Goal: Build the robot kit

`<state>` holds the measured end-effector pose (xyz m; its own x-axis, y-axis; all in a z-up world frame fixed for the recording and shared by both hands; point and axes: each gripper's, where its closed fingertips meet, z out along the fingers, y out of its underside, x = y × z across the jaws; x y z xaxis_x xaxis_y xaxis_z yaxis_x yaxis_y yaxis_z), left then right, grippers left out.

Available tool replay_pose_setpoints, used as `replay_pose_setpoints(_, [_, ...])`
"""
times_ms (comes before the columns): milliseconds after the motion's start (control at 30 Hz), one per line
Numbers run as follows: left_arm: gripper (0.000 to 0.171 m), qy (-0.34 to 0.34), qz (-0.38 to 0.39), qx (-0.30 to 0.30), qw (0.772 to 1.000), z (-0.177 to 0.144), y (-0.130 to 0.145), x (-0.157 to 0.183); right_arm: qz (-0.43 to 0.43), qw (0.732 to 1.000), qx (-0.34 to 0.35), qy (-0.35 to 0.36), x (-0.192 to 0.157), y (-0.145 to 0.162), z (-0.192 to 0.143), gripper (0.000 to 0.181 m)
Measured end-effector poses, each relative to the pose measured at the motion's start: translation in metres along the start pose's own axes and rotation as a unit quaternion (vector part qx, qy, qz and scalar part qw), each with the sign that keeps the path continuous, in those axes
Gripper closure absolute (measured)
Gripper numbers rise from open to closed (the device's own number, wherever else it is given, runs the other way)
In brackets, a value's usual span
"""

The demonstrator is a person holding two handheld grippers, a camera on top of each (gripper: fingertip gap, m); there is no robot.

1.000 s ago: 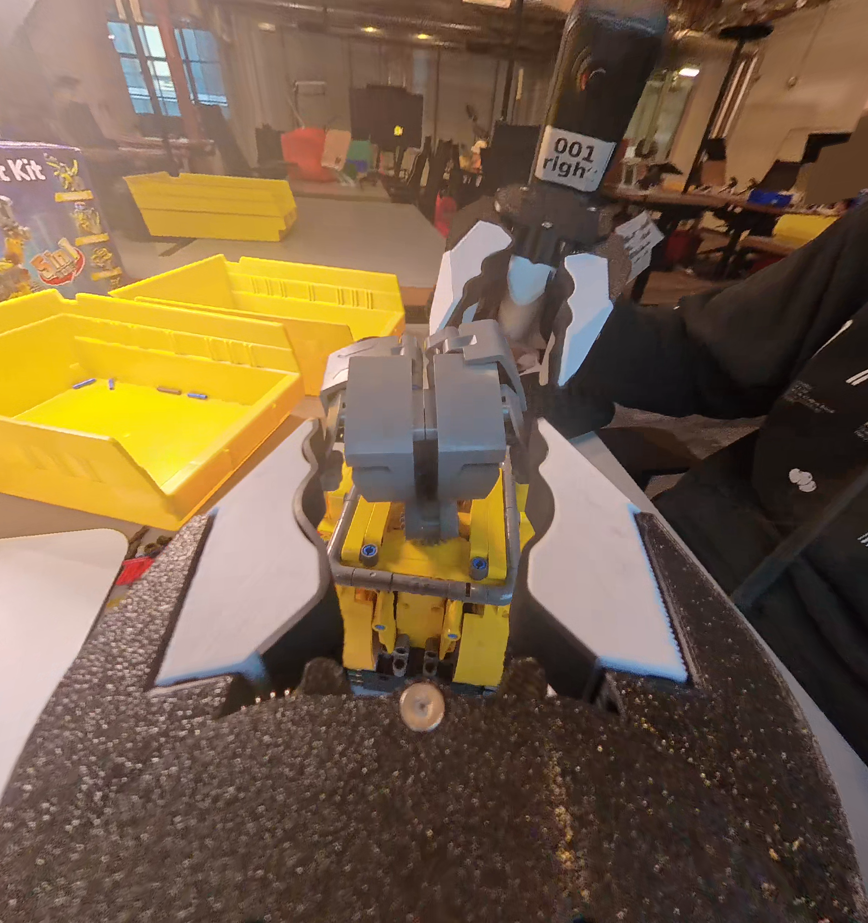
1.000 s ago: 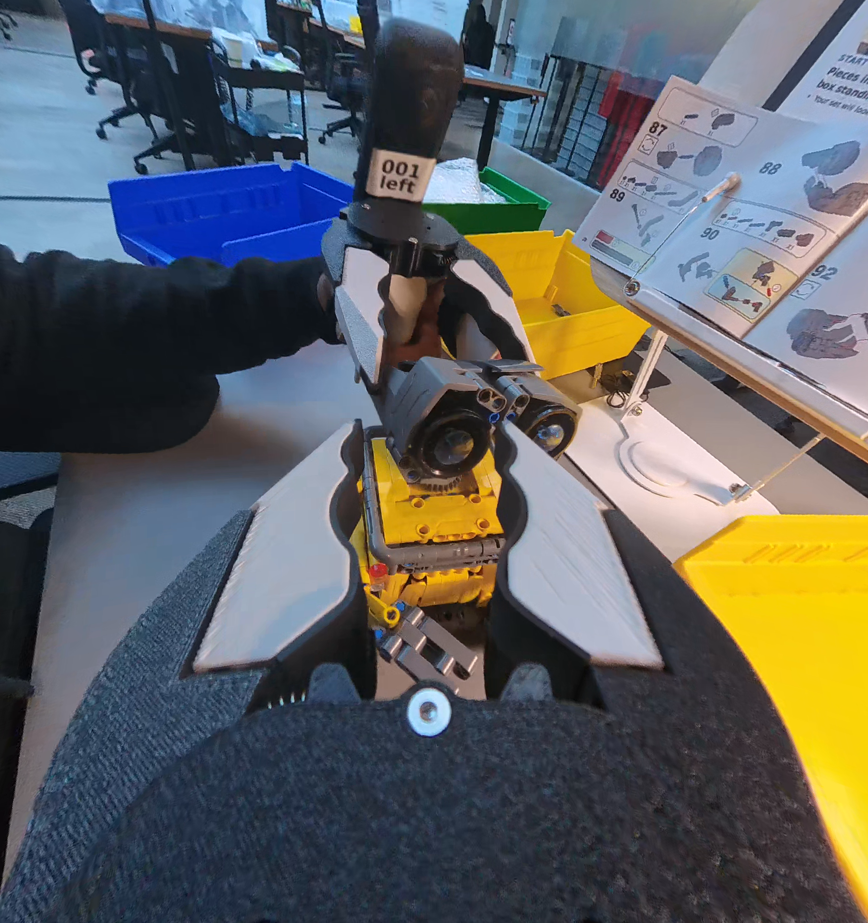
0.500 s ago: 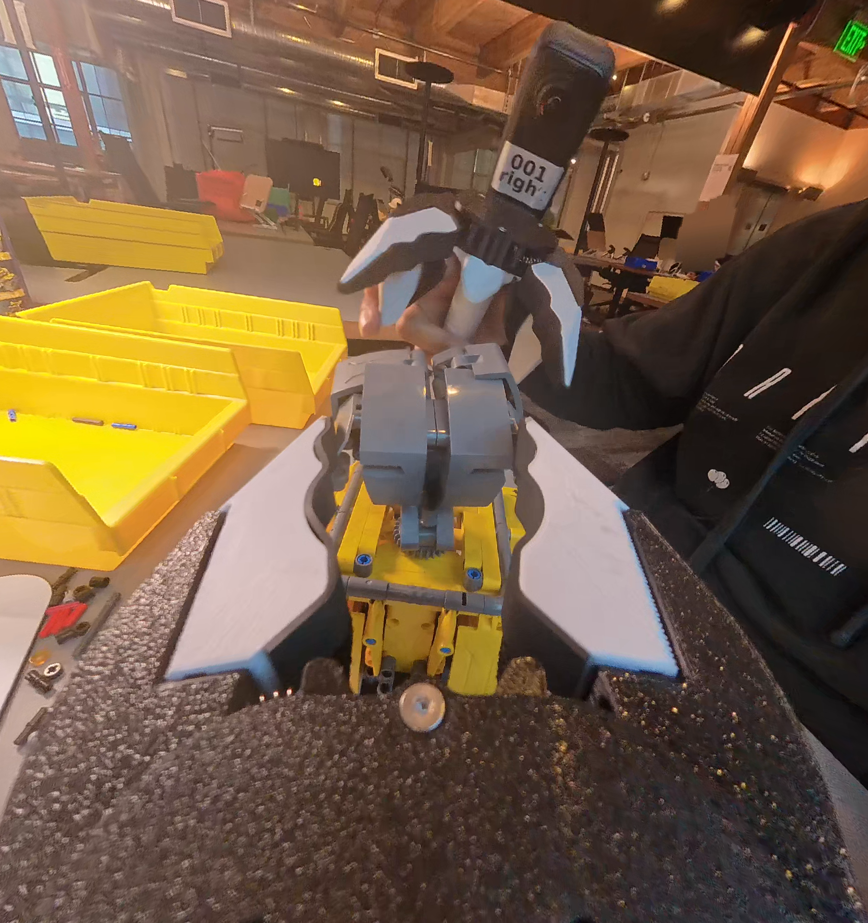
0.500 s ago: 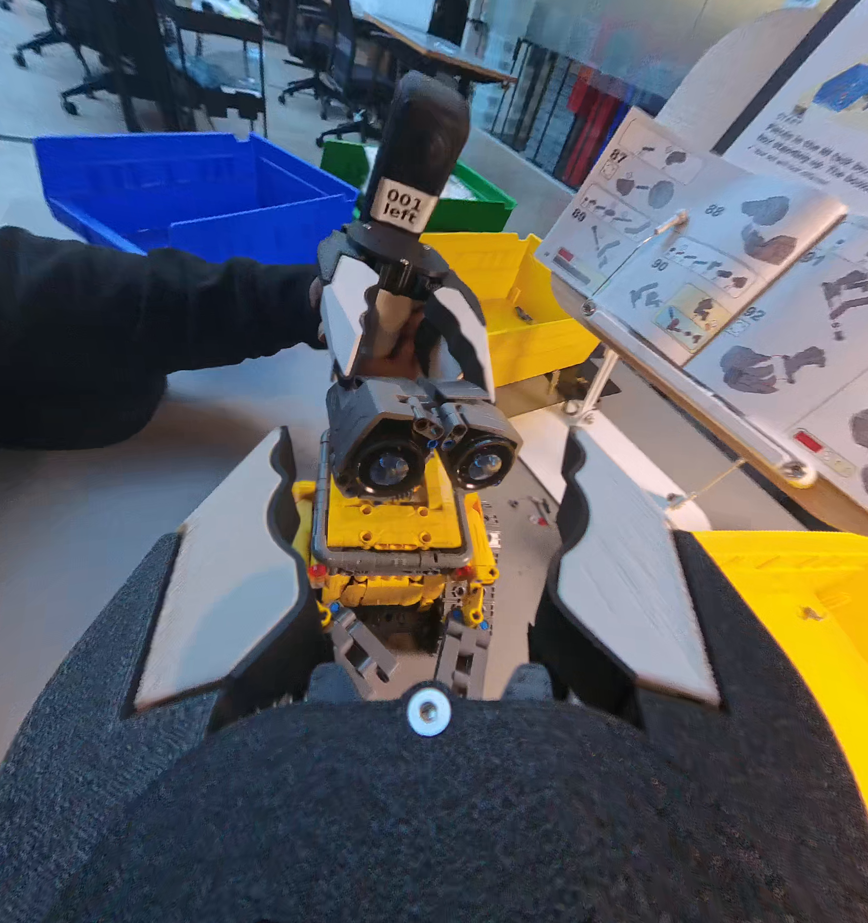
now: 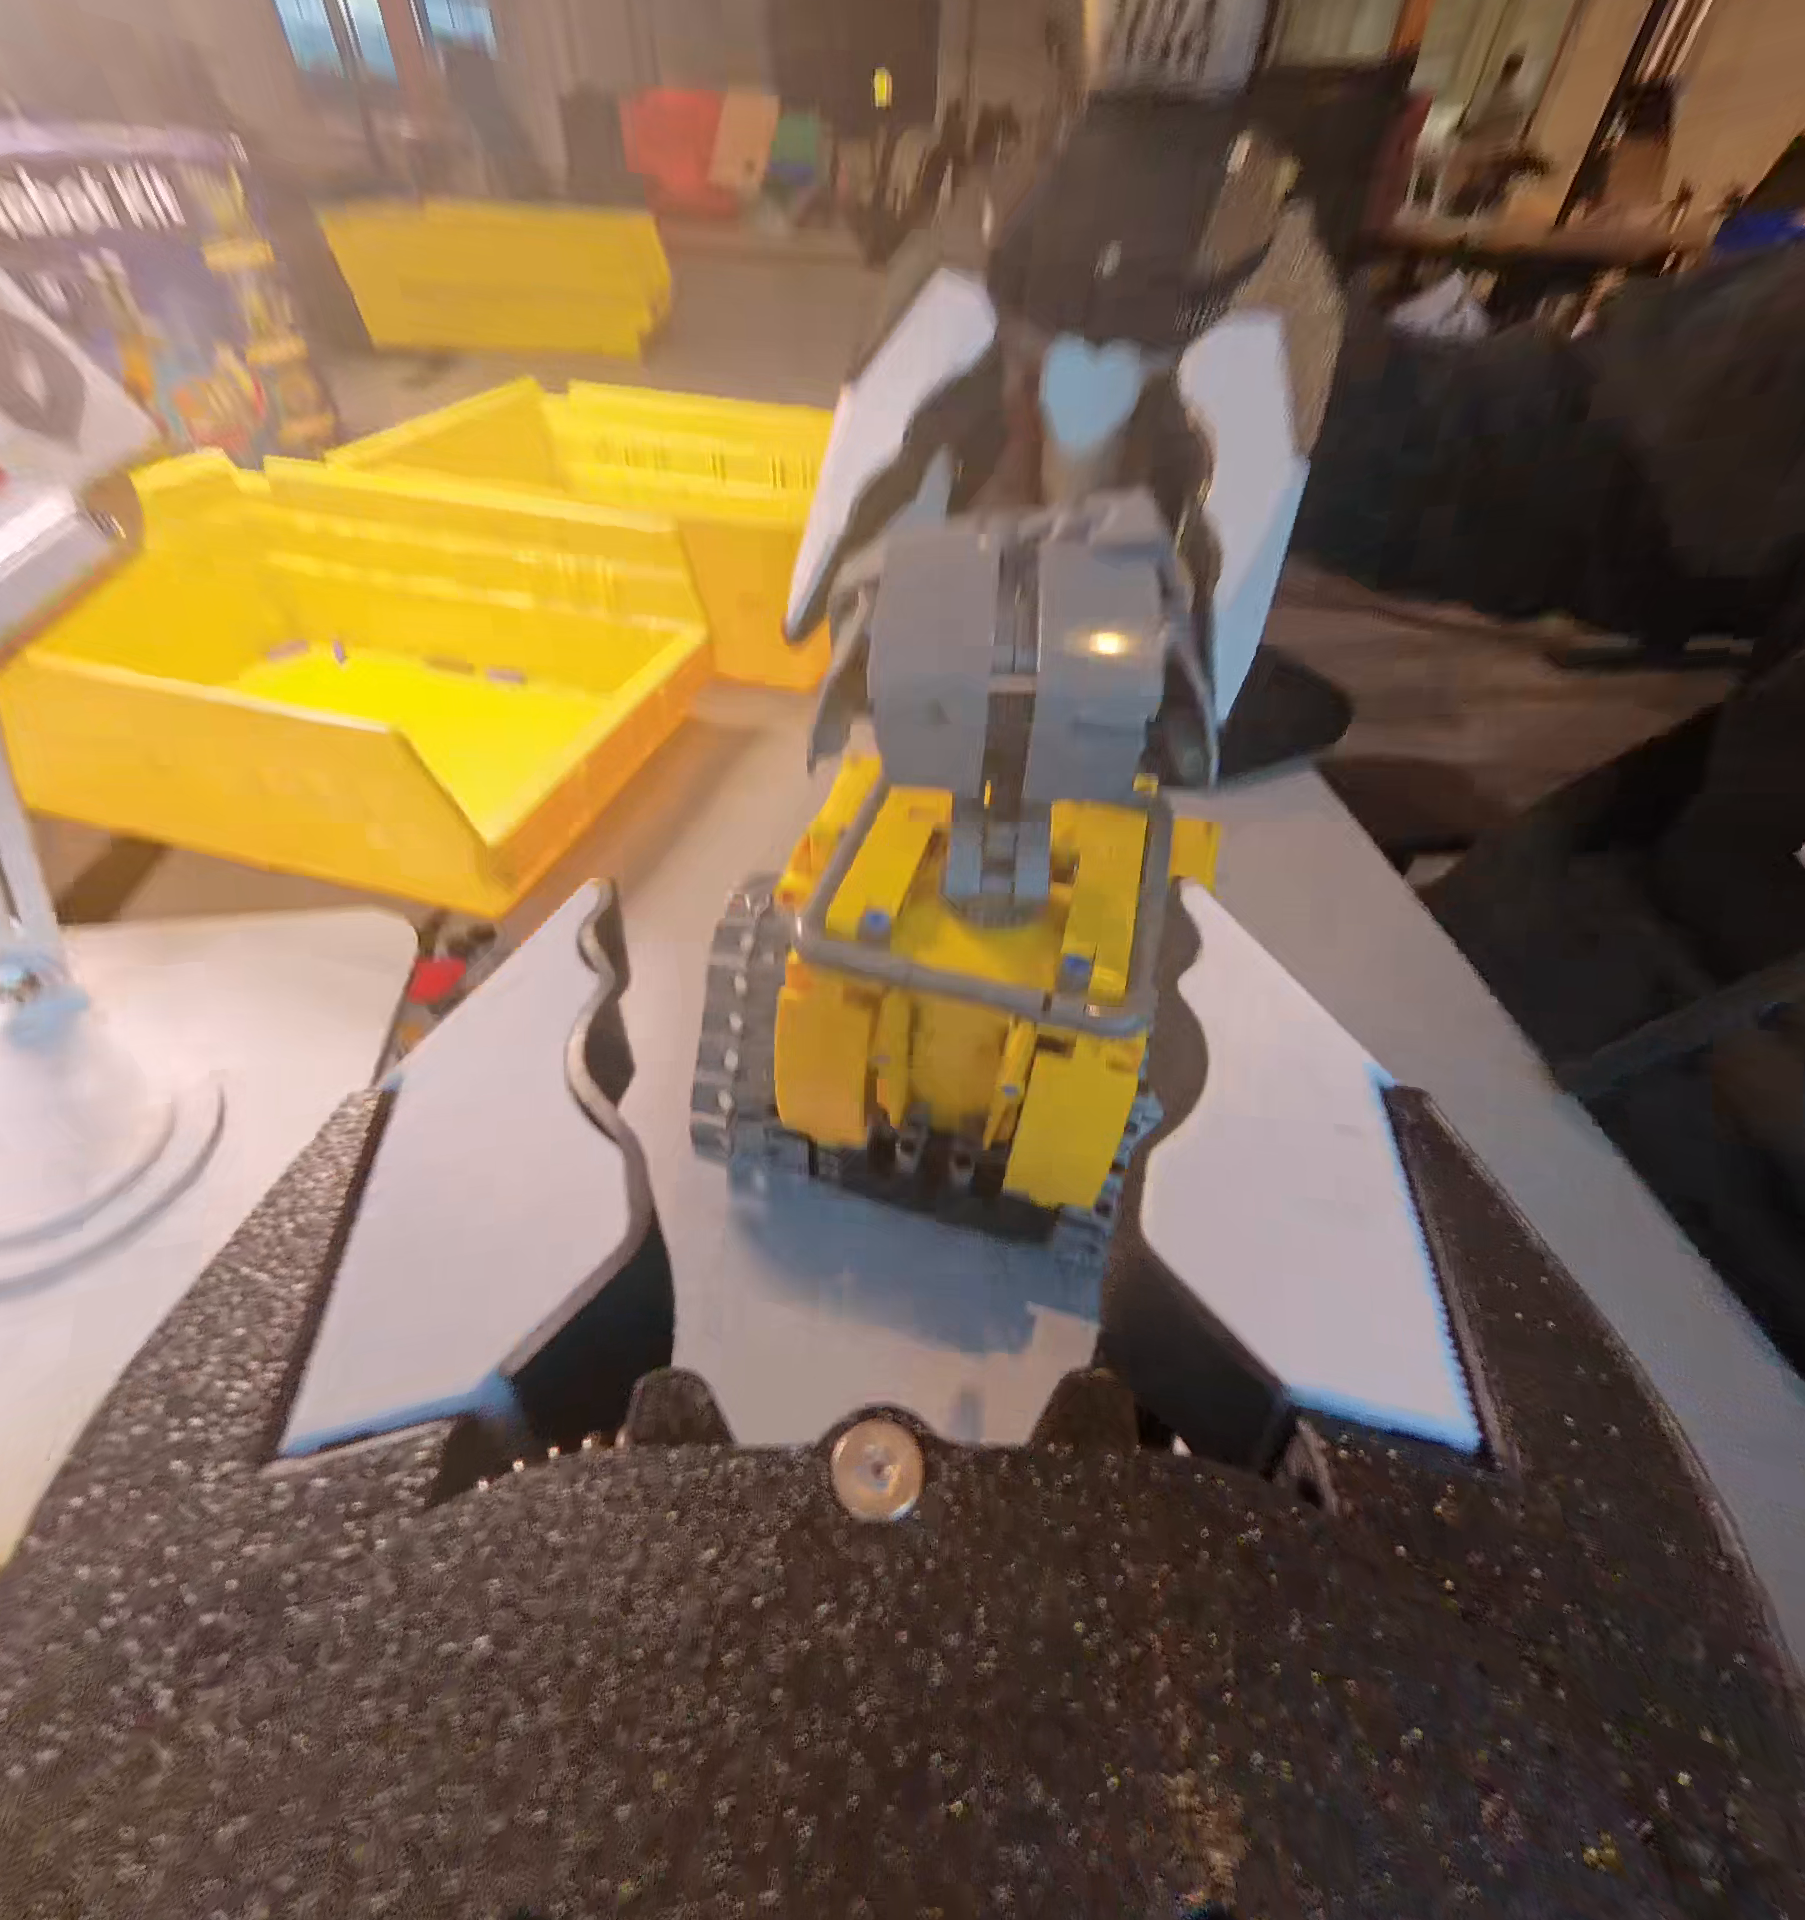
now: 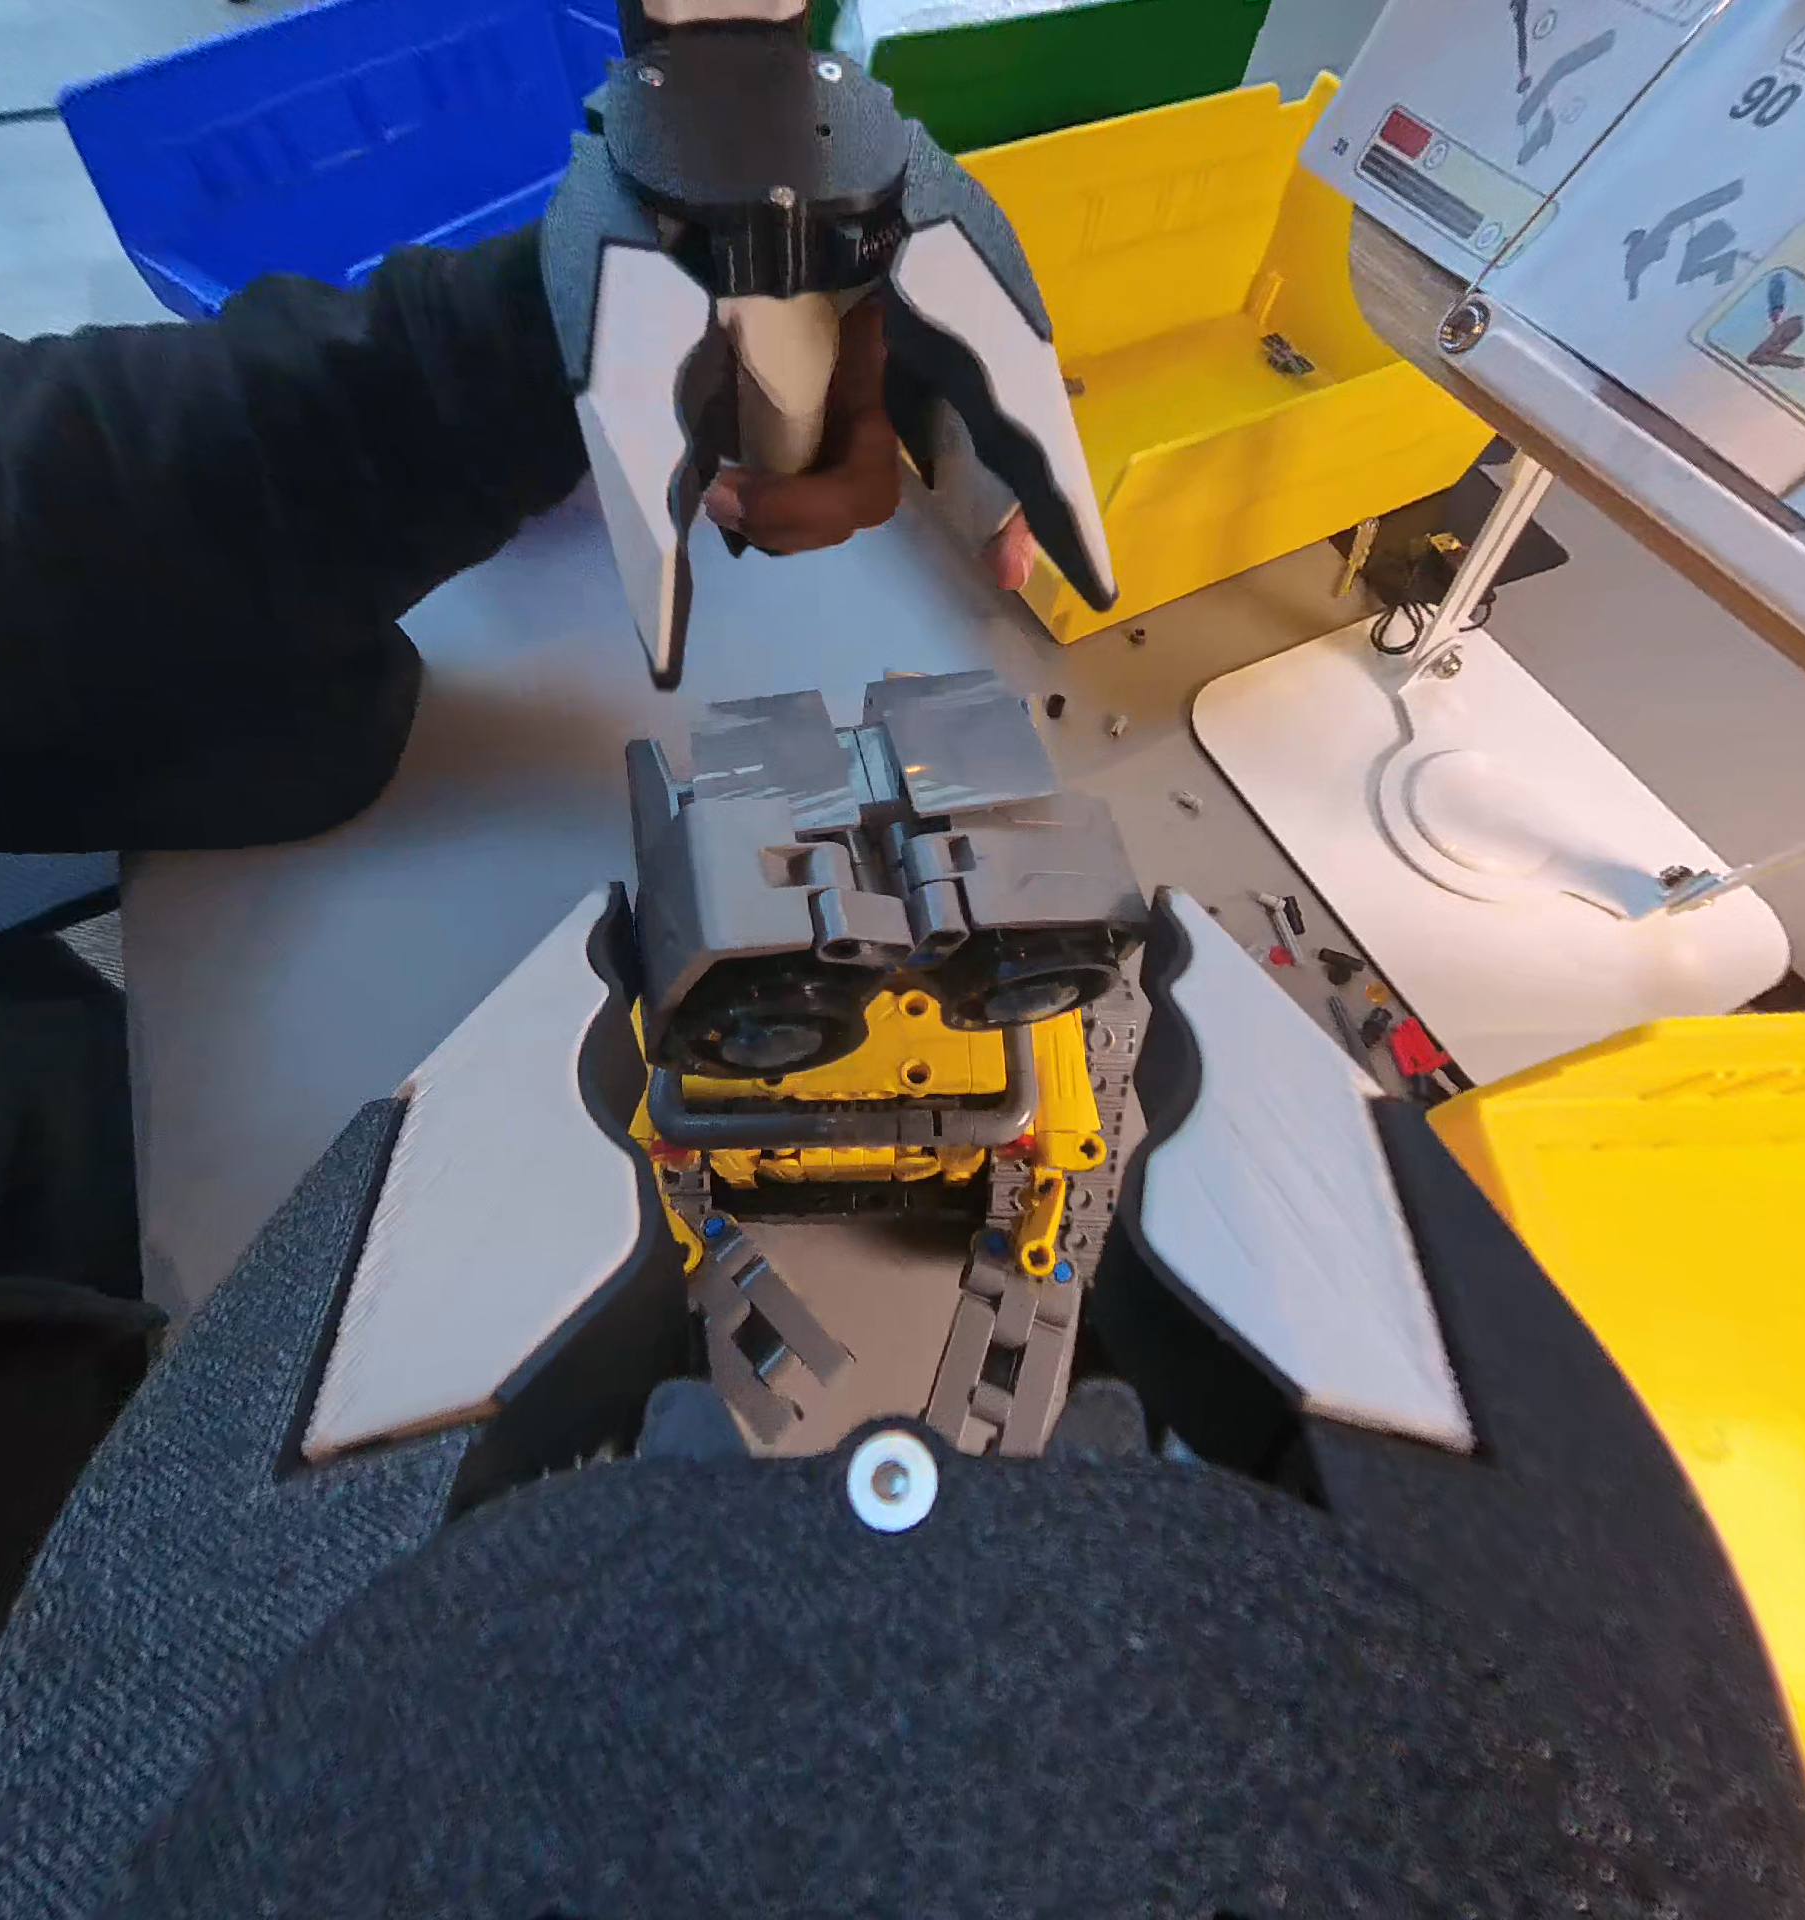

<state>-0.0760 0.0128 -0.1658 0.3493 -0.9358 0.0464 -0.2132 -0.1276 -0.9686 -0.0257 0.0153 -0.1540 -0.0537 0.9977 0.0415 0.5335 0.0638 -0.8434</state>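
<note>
- While it stands upright on the grey table (image 5: 1397, 935), the yellow brick robot (image 5: 960, 997) with grey binocular head (image 6: 877, 883) has its long axis vertical and sits between both grippers
- Right gripper (image 6: 882, 940): jaws spread wide, flanking the model's sides, no grip evident; the nearer of the two
- Left gripper (image 5: 893, 935): jaws wide, empty, model just ahead between its fingers
- Yellow bin (image 5: 358, 748): far left in the left wrist view
- Instruction booklet on stand (image 6: 1656, 260): far right in the right wrist view
- Blue bin (image 6: 306, 156): far left in the right wrist view
</note>
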Motion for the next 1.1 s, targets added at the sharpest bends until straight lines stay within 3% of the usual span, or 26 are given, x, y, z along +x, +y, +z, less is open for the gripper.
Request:
replay_pose_setpoints(133, [0.058,0.025,-0.013,-0.093,0.995,0.031,0.043,0.009,-0.009,0.998,-0.055,0.032,-0.002,0.001,0.0,0.085])
replay_pose_setpoints(200, [0.065,0.043,-0.01,-0.115,0.992,0.043,0.052,0.018,-0.011,0.995,-0.087,0.048,-0.002,0.0,0.001,0.085])
replay_pose_setpoints(567, [0.065,0.006,-0.017,-0.131,0.991,0.054,0.053,0.014,0.008,0.967,-0.244,0.079,0.004,0.006,-0.001,0.086])
replay_pose_setpoints(833, [0.065,0.003,-0.014,-0.14,0.99,0.058,0.052,0.013,-0.003,0.95,-0.299,0.088,0.006,0.012,-0.007,0.085])
replay_pose_setpoints(1100, [0.067,0.035,-0.031,-0.132,0.99,0.042,0.048,0.019,-0.006,0.954,-0.292,0.073,0.003,0.015,-0.008,0.085])
